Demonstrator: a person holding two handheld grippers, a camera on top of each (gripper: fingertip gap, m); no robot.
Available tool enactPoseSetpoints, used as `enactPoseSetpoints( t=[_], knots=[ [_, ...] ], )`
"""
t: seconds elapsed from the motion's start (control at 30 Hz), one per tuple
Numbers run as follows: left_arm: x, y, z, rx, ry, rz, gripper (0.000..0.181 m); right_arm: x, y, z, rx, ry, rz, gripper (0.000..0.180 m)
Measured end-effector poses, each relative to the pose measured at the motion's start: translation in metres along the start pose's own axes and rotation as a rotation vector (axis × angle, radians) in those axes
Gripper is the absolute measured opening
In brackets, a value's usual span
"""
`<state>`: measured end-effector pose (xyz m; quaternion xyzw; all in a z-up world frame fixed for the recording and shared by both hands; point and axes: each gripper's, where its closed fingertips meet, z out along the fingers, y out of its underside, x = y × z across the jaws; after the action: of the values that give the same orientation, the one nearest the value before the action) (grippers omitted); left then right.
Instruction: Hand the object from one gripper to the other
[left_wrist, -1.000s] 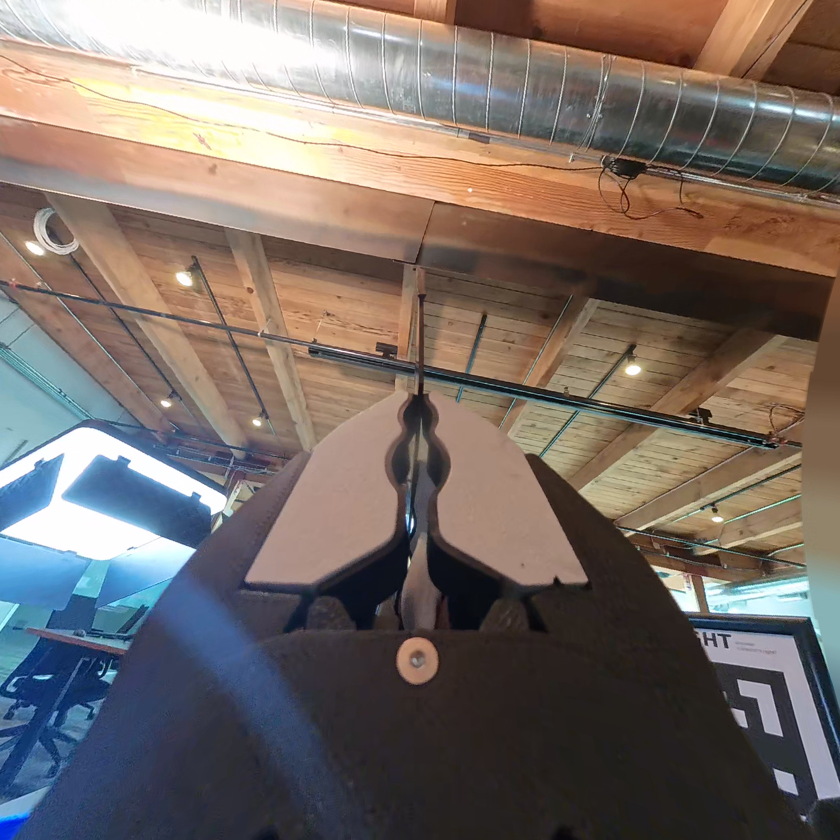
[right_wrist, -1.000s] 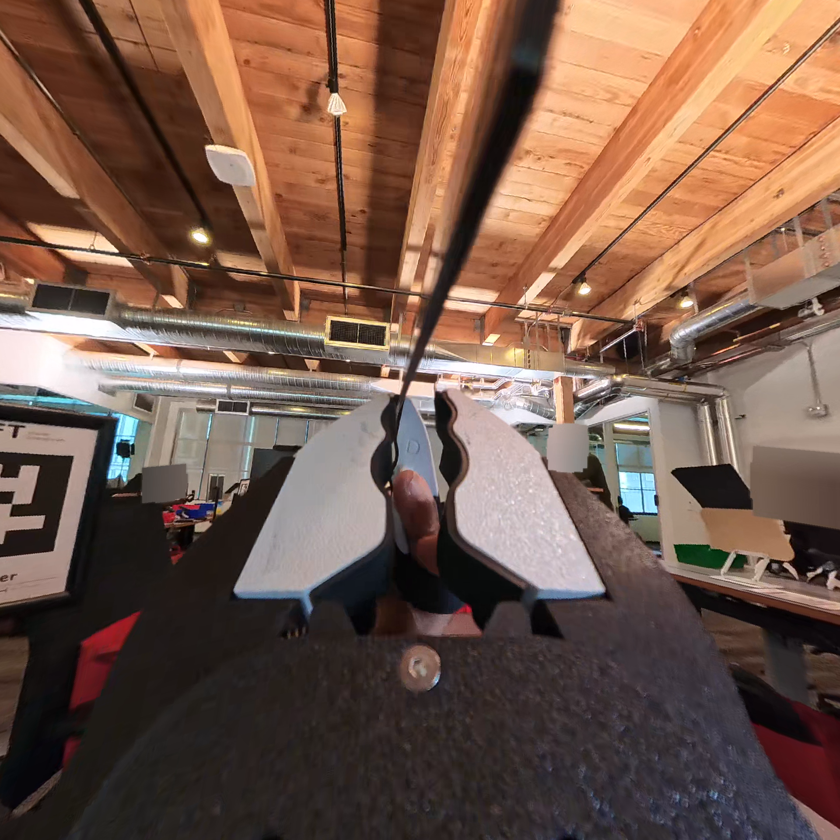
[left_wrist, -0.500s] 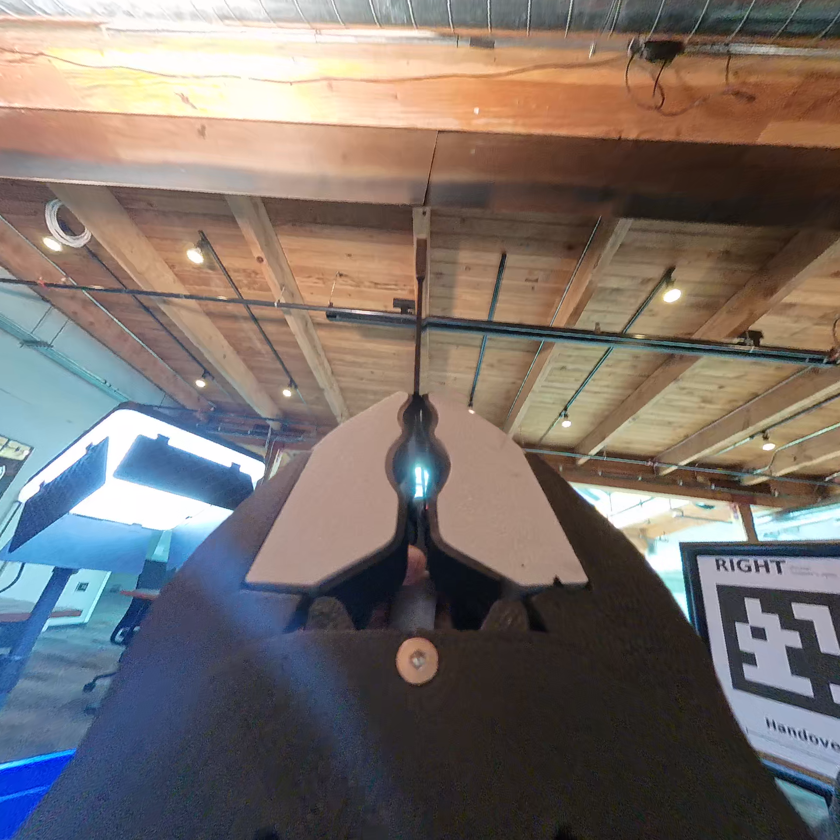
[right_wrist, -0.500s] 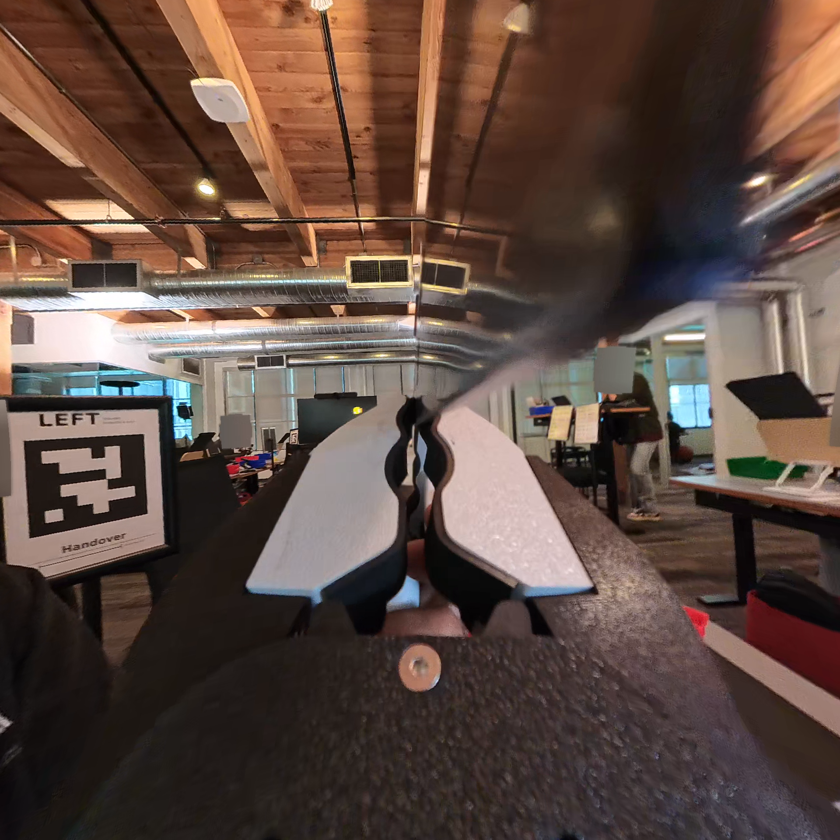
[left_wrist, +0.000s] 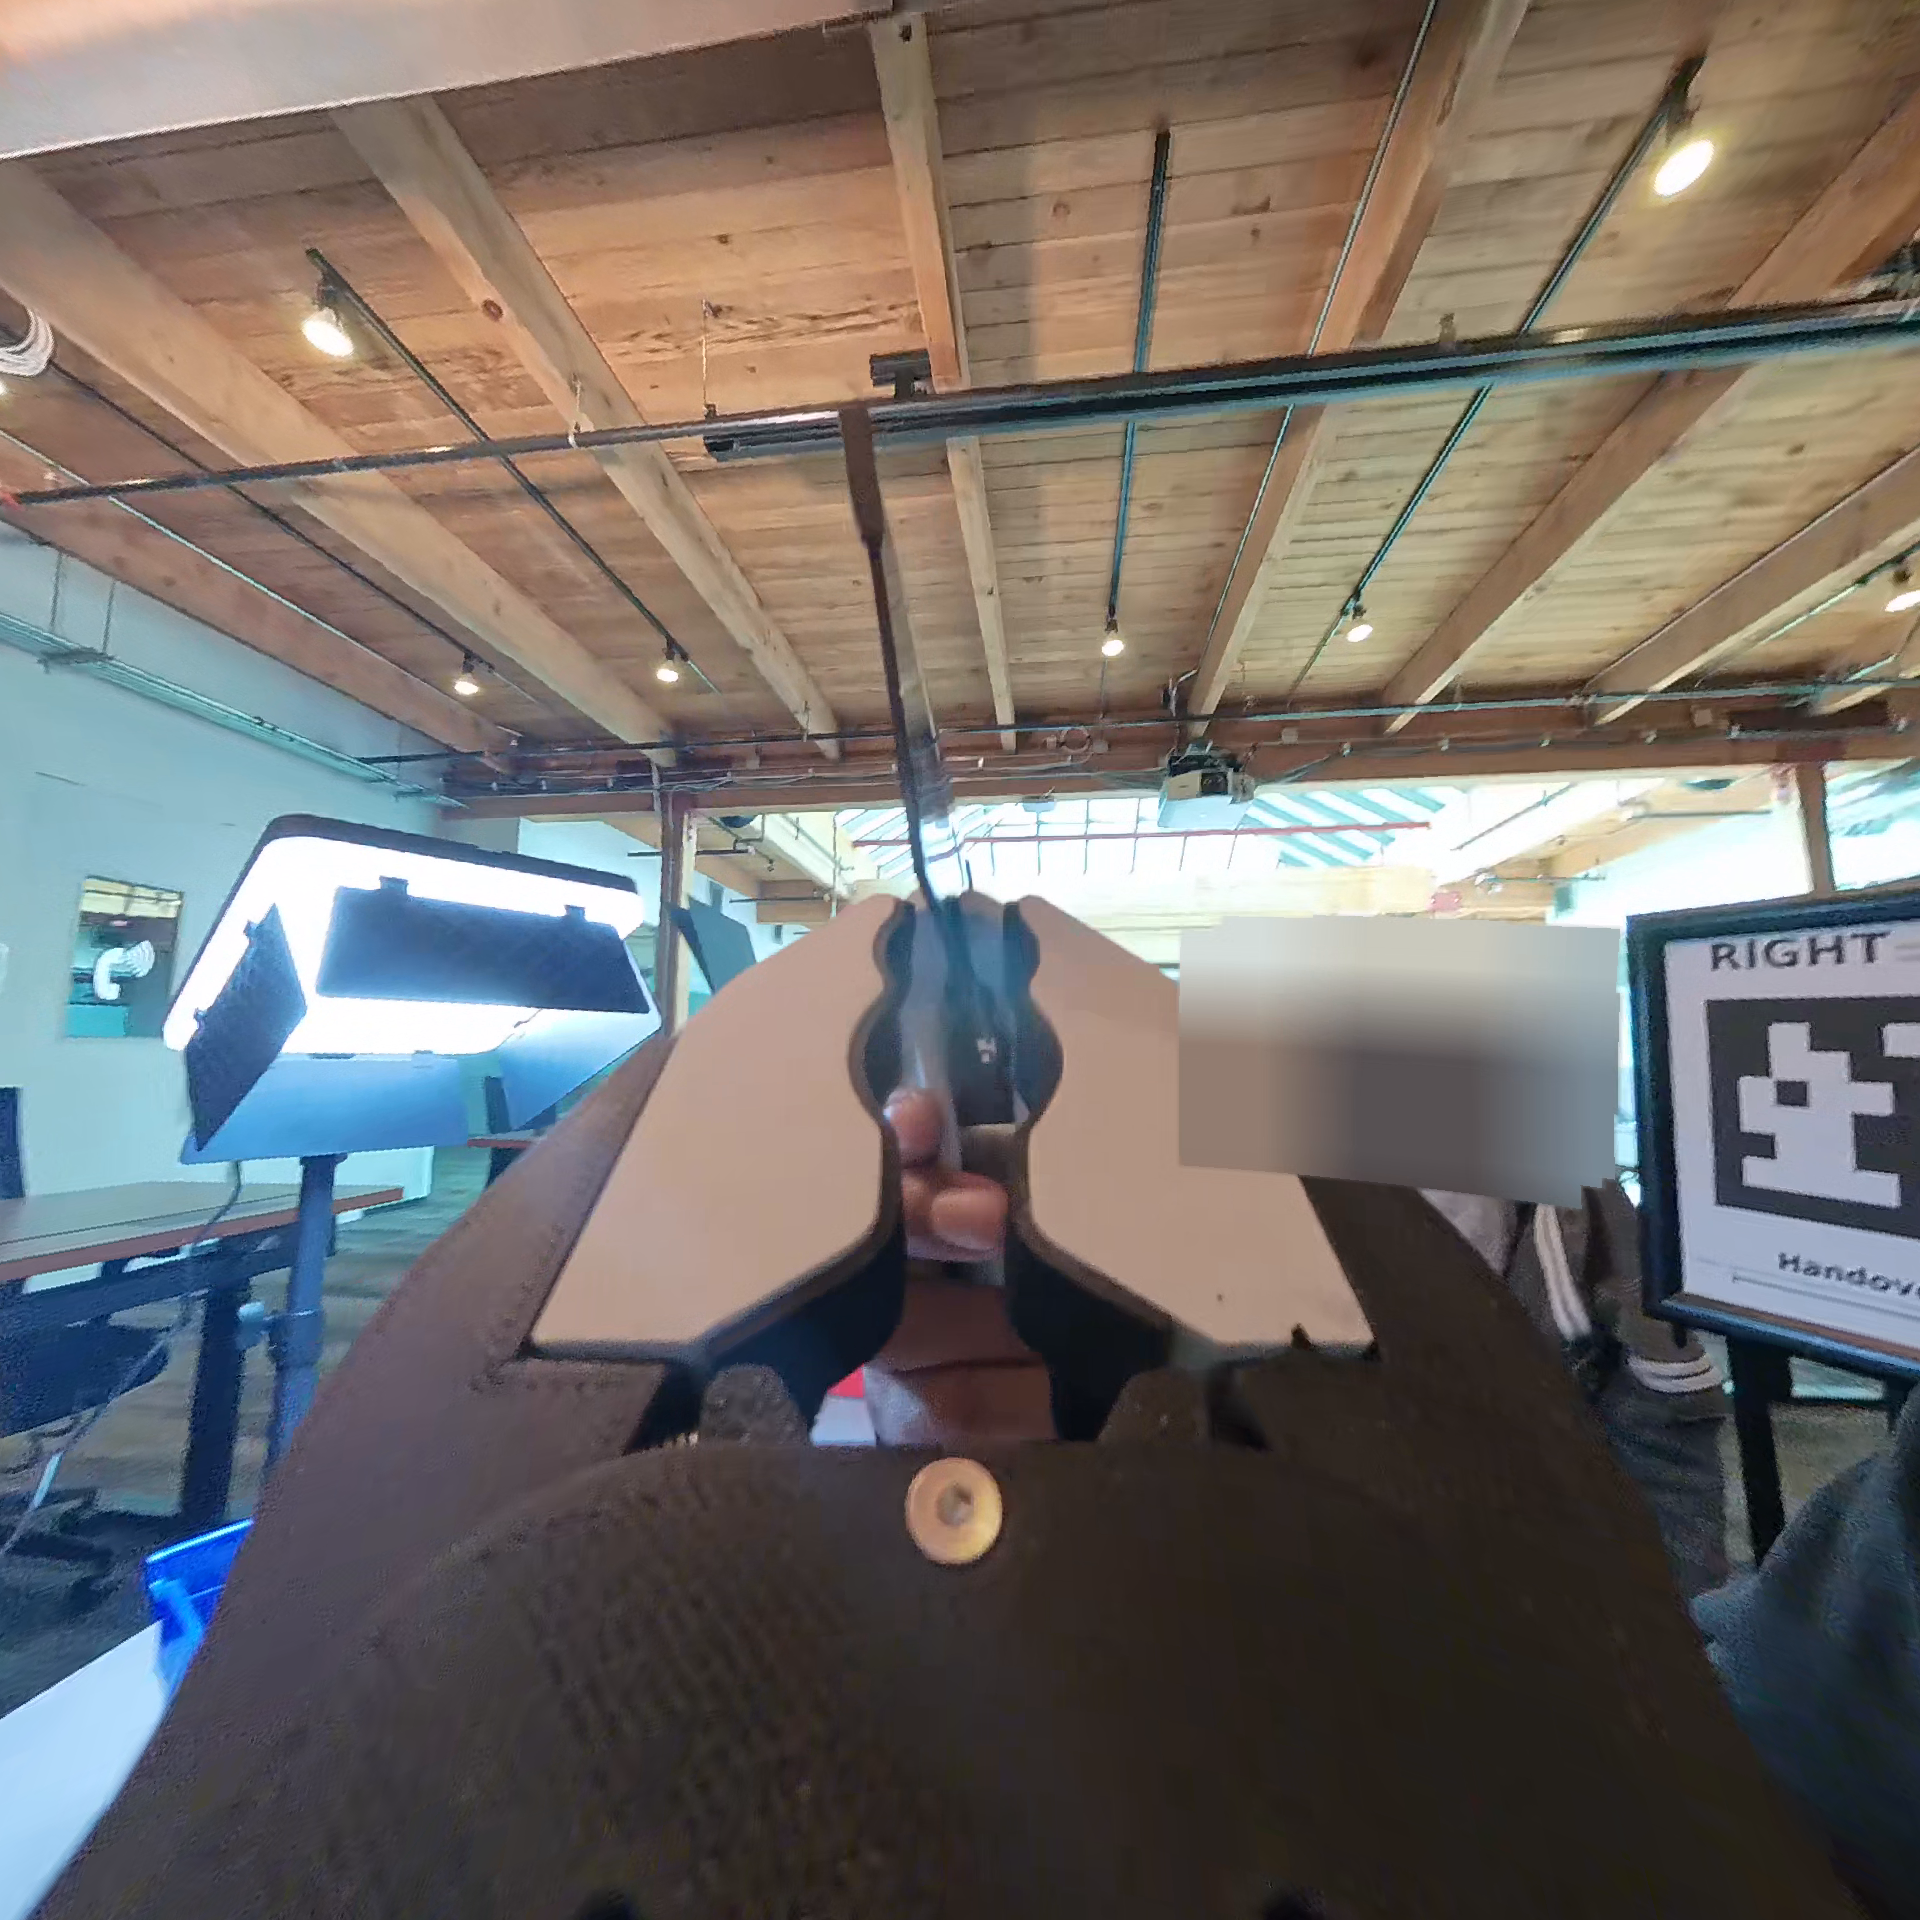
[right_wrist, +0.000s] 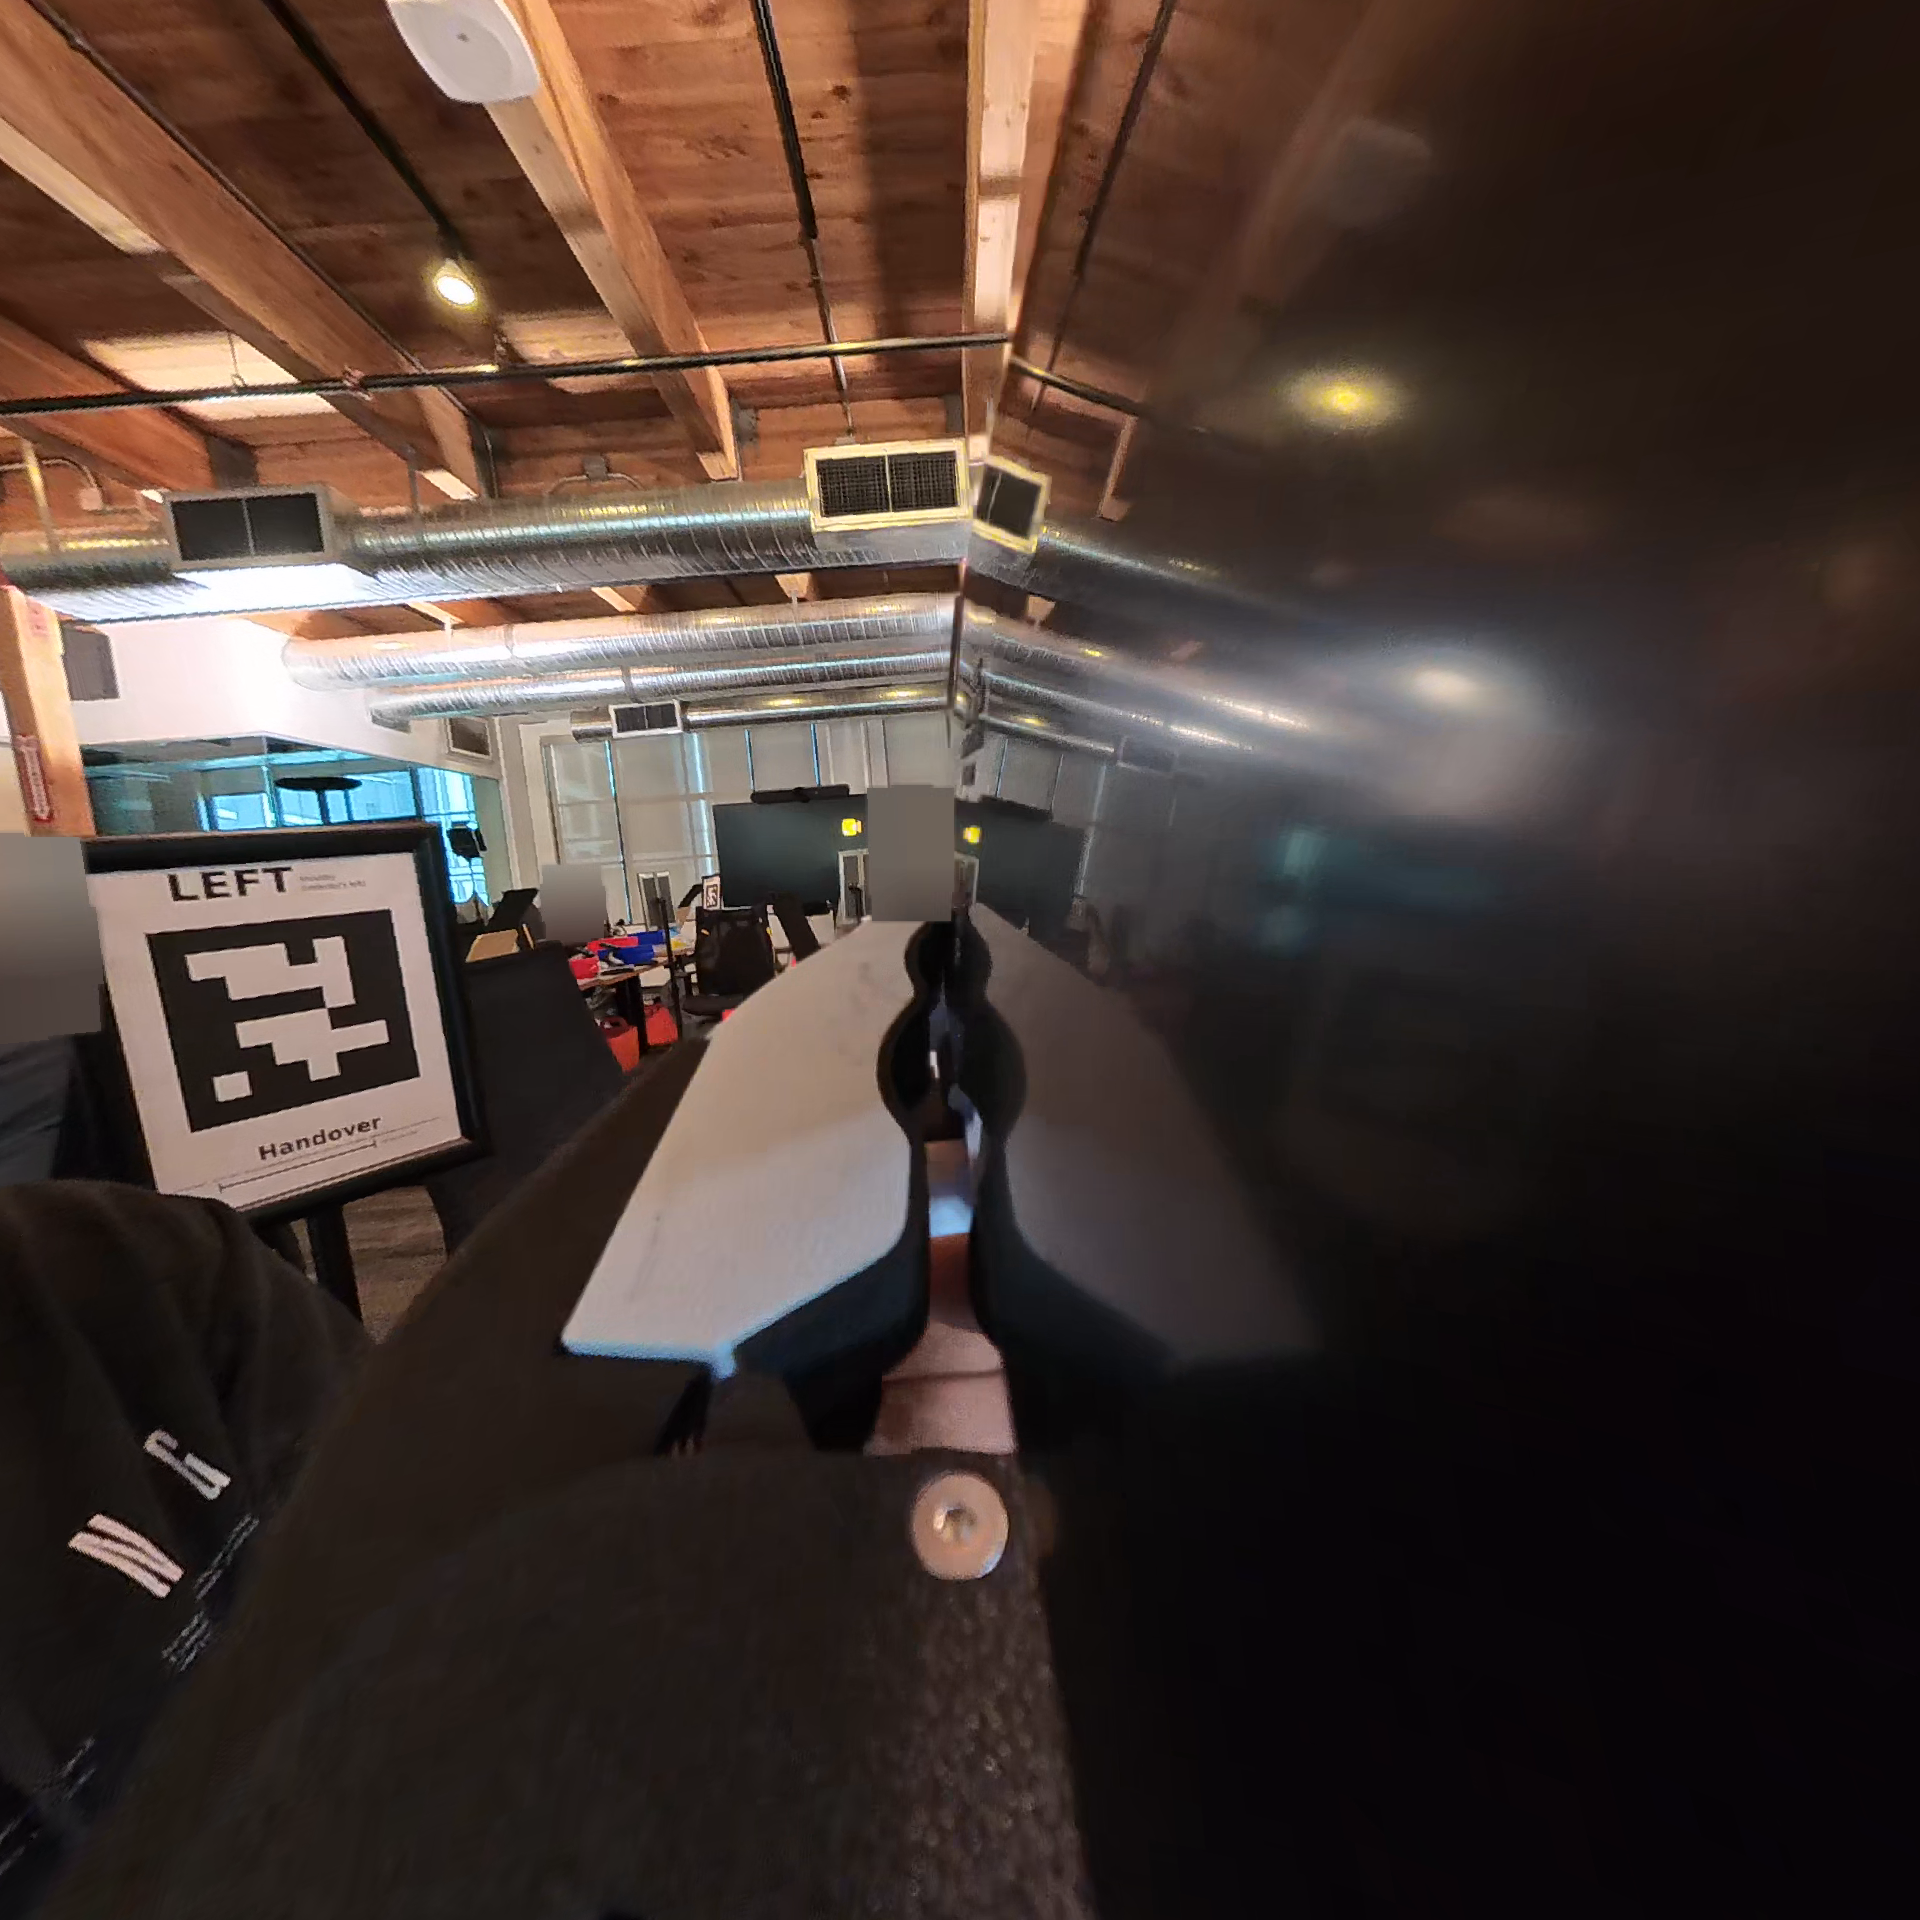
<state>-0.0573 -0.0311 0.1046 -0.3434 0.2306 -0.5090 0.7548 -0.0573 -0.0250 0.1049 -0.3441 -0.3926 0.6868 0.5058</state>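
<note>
My right gripper (right_wrist: 951, 940) pinches the thin dark object (right_wrist: 1455, 727); my left gripper (left_wrist: 958, 914) hangs part-open around it, handover nearly done.

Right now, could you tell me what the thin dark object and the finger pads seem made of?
The thin dark object: glossy plastic or tinted glass, perhaps; its face mirrors the ceiling ducts. The finger pads: matte, pale, faintly grainy, likely moulded or printed plastic.
</note>
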Motion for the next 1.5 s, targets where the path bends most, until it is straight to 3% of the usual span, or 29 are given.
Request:
enactPoseSetpoints(
  t=[0.1,0.2,0.37,0.47,0.67,0.77,0.83,1.03,1.23,1.43,1.5],
  knots=[
    [-0.003,-0.001,-0.004,0.002,-0.003,-0.014,0.002,0.001,0.003,-0.001,-0.030,-0.002,0.009,0.000],
    [-0.003,-0.003,-0.005,0.021,0.012,-0.041,0.001,0.000,0.003,0.001,-0.014,0.001,-0.023,0.000],
    [-0.006,-0.016,-0.011,0.203,0.023,-0.162,0.001,-0.002,-0.001,0.010,0.088,0.018,-0.067,0.013],
    [-0.011,-0.023,-0.017,0.270,0.010,-0.186,0.001,-0.001,-0.009,0.009,0.163,0.033,-0.071,0.011],
    [-0.007,-0.021,-0.015,0.262,0.039,-0.212,0.001,-0.002,-0.012,0.007,0.180,0.036,-0.059,0.002],
    [-0.003,-0.012,-0.007,0.200,0.027,-0.168,0.019,-0.005,-0.006,0.012,0.155,0.027,-0.063,0.002],
    [-0.003,-0.017,-0.010,0.226,-0.005,-0.112,0.002,-0.005,-0.004,0.014,0.138,0.024,-0.053,0.004],
    [-0.004,-0.021,-0.013,0.196,-0.007,-0.082,0.001,-0.003,0.002,0.017,0.109,0.014,-0.015,0.004],
    [-0.007,-0.033,-0.022,0.345,-0.002,-0.168,0.001,-0.001,-0.004,0.014,0.172,0.016,-0.014,0.011],
    [-0.006,-0.033,-0.021,0.318,0.039,-0.183,0.001,-0.004,-0.012,0.009,0.182,0.015,-0.021,0.002],
    [-0.005,-0.024,-0.015,0.257,0.043,-0.189,0.019,-0.002,-0.009,0.009,0.150,0.027,-0.031,0.002]
  ],
)
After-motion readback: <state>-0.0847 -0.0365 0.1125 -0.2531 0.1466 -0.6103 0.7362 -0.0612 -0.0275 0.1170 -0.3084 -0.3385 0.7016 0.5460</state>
